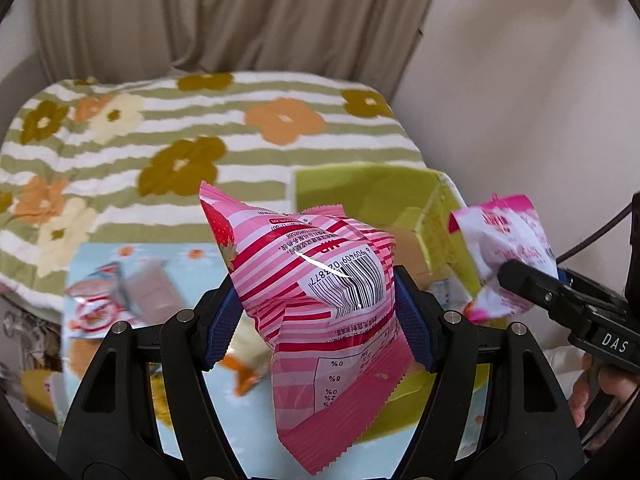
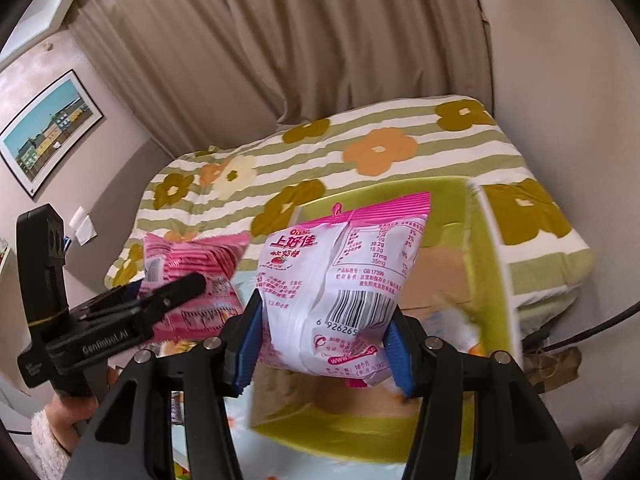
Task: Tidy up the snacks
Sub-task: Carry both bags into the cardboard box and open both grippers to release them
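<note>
Left hand-held gripper (image 1: 320, 312) clamps crinkly pink-striped foil bag (image 1: 320, 280); right hand-held gripper (image 2: 324, 344) clamps glossy white/pink pouch (image 2: 344, 280).

We see a glossy, crinkled pink-striped plastic snack bag (image 1: 320, 280) pressed between ribbed blue pads (image 1: 412, 324). Behind it lies a soft, matt green-striped flowered cloth blanket (image 1: 240, 136); right of it, a white-and-pink glossy film packet (image 2: 344, 280) over a lime-green box with a brown cardboard floor (image 2: 440, 276).

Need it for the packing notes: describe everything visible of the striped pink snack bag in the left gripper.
The striped pink snack bag is glossy, puffed plastic film with pink and red stripes, a strawberry picture, a white barcode panel, a nutrition table and serrated end seals. It hangs tilted, print upside down, pinched between the left gripper's blue pads, lifted above the table.
</note>
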Action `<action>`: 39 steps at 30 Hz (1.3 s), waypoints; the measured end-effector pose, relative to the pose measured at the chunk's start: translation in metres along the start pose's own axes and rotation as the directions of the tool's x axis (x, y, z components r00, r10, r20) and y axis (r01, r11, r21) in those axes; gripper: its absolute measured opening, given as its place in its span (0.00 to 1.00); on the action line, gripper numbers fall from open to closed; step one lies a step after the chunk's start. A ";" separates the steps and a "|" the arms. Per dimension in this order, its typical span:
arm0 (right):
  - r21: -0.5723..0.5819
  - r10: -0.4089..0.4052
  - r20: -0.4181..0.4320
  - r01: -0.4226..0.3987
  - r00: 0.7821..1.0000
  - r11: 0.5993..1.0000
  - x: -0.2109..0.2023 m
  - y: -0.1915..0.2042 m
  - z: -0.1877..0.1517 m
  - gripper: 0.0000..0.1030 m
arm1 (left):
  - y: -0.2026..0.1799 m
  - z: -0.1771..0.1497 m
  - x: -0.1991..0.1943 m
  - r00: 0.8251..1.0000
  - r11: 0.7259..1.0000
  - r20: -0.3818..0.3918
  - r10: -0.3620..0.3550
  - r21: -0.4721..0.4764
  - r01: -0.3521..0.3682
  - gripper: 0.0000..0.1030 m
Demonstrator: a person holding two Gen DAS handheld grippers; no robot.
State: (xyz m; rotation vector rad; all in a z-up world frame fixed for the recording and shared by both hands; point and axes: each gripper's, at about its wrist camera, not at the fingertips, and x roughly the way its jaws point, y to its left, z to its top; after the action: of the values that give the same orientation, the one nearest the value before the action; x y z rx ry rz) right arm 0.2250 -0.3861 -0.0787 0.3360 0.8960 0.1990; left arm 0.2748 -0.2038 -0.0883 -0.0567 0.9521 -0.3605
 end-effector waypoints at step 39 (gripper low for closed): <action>0.180 -0.054 -0.143 0.080 0.988 0.980 0.068 -0.069 0.018 0.56 | -0.016 -0.003 0.090 0.986 0.994 -0.167 0.017 0.112 0.002 1.00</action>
State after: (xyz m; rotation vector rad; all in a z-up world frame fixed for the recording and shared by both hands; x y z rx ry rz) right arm 0.2830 -0.4330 -0.1433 0.4686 1.0641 0.0769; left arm 0.3154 -0.2482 -0.1574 0.0805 1.0963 -0.4162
